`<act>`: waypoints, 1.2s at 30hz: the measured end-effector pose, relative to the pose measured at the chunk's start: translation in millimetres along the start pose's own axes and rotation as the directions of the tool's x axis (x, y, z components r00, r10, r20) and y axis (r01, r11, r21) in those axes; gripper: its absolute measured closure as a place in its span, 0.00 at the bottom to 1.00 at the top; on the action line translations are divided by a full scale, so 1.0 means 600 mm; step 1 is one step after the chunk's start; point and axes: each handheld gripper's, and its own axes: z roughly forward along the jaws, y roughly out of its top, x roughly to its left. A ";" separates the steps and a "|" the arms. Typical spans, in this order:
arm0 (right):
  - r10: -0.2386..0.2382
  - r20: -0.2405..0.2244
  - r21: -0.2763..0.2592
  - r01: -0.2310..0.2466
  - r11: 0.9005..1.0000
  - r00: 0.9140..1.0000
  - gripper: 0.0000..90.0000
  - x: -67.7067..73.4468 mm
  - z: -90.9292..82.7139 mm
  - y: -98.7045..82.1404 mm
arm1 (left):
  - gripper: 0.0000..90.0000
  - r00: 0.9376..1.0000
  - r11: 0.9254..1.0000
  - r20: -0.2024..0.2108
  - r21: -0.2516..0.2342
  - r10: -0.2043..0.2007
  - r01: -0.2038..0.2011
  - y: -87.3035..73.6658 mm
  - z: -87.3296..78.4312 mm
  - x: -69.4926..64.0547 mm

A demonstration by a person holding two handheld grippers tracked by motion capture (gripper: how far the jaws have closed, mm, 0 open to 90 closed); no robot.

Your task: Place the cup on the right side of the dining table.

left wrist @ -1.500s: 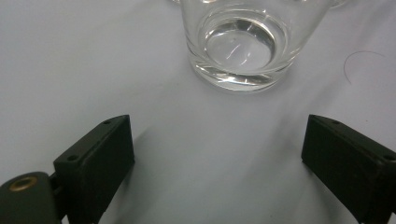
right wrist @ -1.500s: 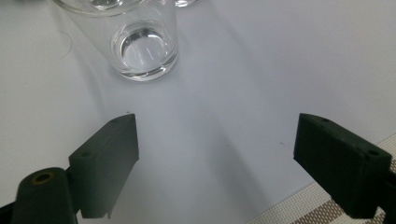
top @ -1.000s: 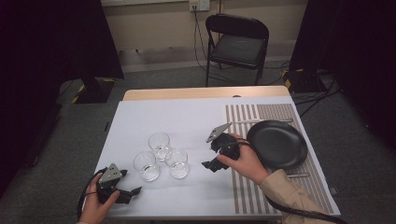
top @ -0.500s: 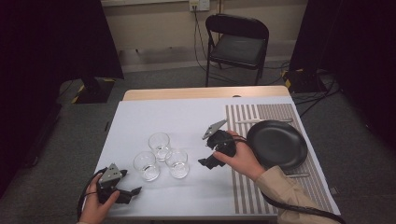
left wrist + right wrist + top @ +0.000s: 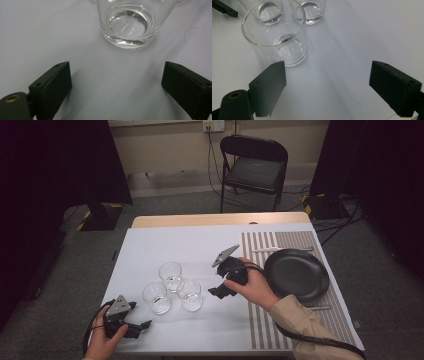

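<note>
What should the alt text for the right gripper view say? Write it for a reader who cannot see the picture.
The right tongs stand open over a white table, with an empty clear glass just ahead of the left jaw and not between the jaws. Two more glasses stand behind it, one at the top left and one at the top middle.

Three clear glasses (image 5: 174, 286) upright, clustered, apparently empty, on white worktop (image 5: 150, 245), left of centre.
</note>
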 end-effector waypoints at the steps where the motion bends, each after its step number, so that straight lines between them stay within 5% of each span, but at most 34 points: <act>1: -0.002 0.000 0.000 0.002 1.000 1.000 0.15 0.000 0.001 0.001 | 0.09 1.000 1.000 0.000 0.000 0.001 -0.001 0.000 0.000 0.000; 36: -0.016 -0.010 -0.011 0.016 1.000 1.000 0.15 0.007 0.014 0.040 | 0.09 1.000 1.000 0.000 -0.001 0.000 0.000 0.000 0.000 0.000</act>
